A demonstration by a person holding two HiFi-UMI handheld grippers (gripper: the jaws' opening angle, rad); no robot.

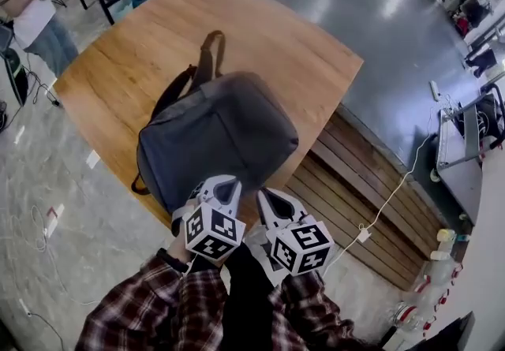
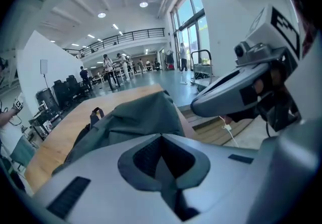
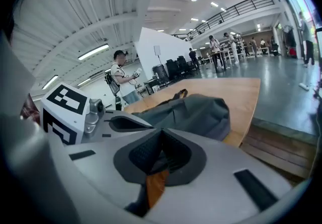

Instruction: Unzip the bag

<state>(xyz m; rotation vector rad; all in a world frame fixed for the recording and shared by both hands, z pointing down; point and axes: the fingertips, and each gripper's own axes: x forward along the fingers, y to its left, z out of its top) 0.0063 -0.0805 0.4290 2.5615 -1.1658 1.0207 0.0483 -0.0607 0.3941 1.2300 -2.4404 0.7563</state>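
Big wooden table (image 1: 276, 34). On its near edge, a grey bag (image 1: 225, 132) lying flat, straps (image 1: 209, 57) at the far end. Right by its near side, maybe touching, left gripper (image 1: 224, 183) and right gripper (image 1: 269, 196), side by side, jaws pressed together, holding nothing.

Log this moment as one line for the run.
dark grey fabric backpack lying on wooden table | left gripper shut, empty, over backpack's near edge | right gripper shut, empty, beside it

Matt grey cloth bag (image 1: 221, 136) on smooth wooden table (image 1: 142, 65).
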